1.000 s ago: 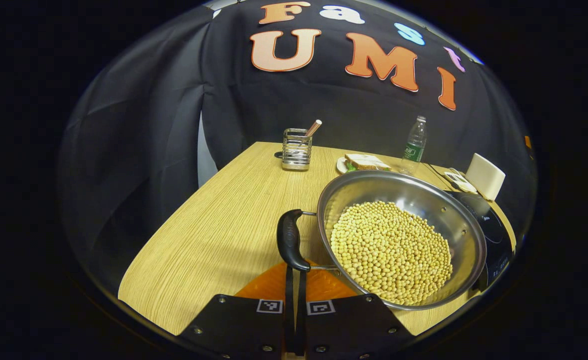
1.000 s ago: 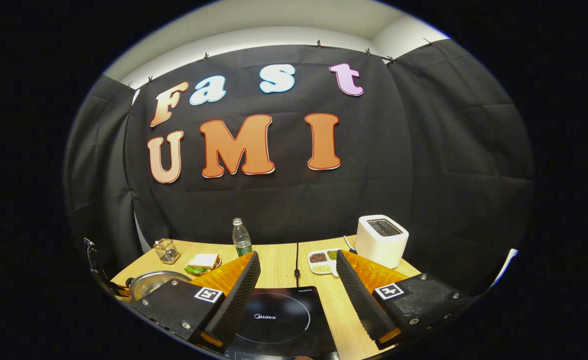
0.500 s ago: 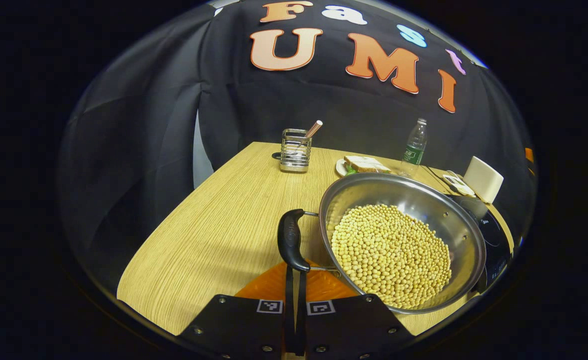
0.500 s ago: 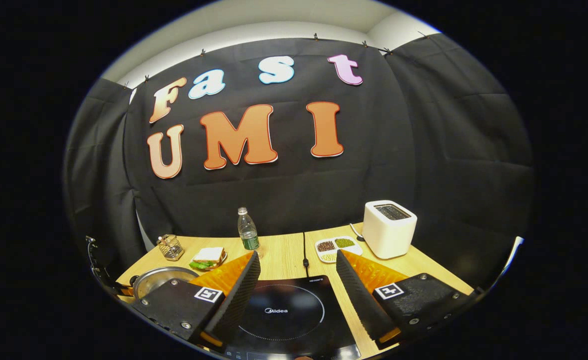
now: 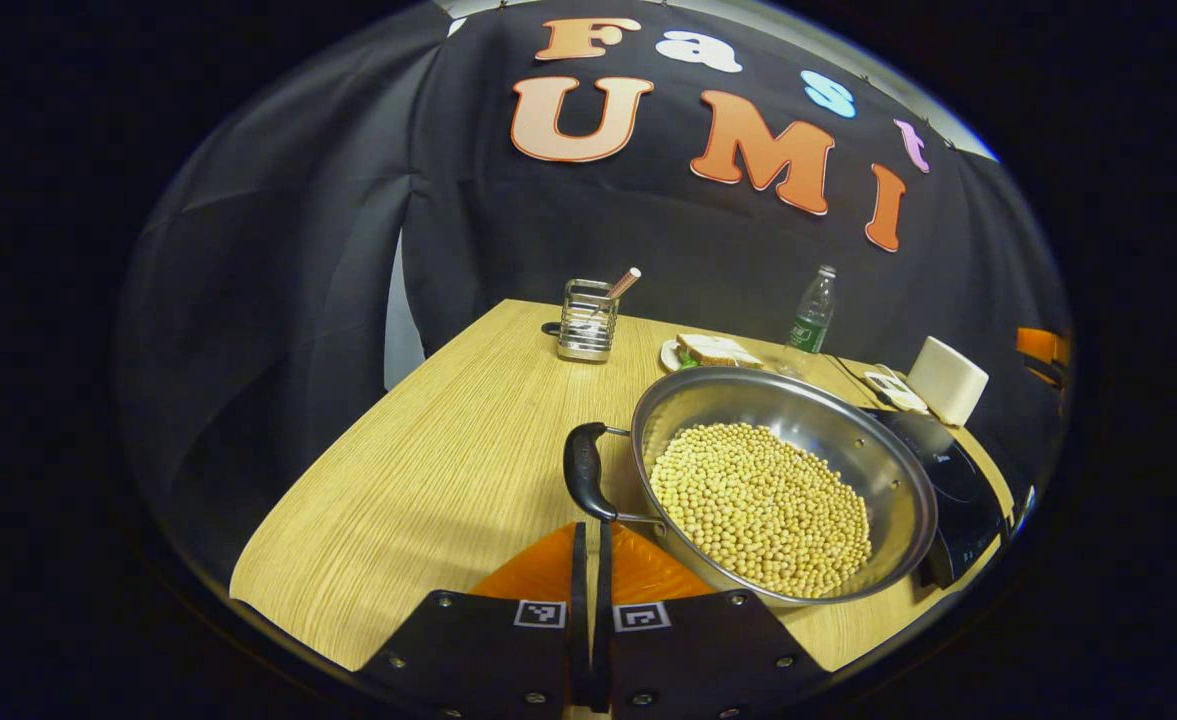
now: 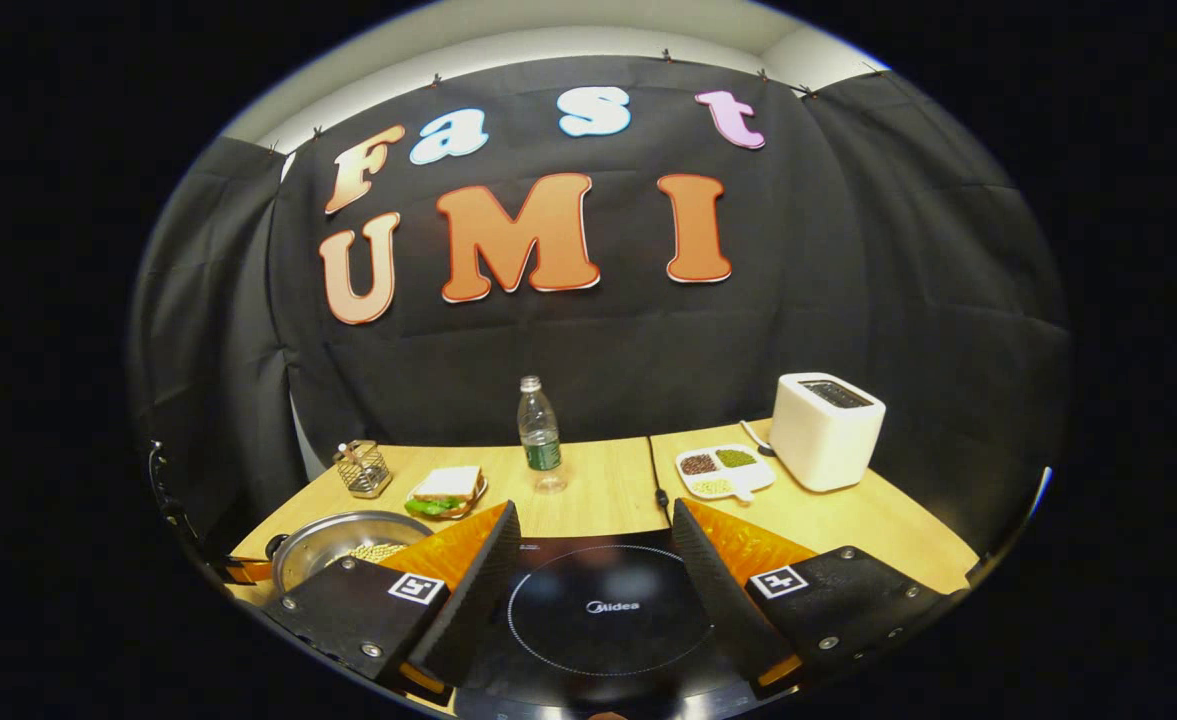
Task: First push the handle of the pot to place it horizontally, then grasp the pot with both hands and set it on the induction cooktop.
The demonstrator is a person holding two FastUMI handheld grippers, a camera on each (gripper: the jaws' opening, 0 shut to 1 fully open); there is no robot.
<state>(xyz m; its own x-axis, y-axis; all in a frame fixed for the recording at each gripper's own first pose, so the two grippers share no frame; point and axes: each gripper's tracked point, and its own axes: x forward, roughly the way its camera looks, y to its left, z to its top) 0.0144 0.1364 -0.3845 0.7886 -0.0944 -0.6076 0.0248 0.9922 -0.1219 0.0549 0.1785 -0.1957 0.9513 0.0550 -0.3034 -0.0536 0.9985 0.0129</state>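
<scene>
Steel pot (image 5: pixel 784 480), soybean-laden: likely heavy, spill-prone; grasp black side handle (image 5: pixel 584 482). Left gripper (image 5: pixel 591 560) closed, empty; right gripper (image 6: pixel 593 565) wide open.

The induction cooktop (image 6: pixel 608 610) carries the brand "Midea" at the centre of its ring. The bottle's (image 6: pixel 540 440) green label is too small to read.
</scene>
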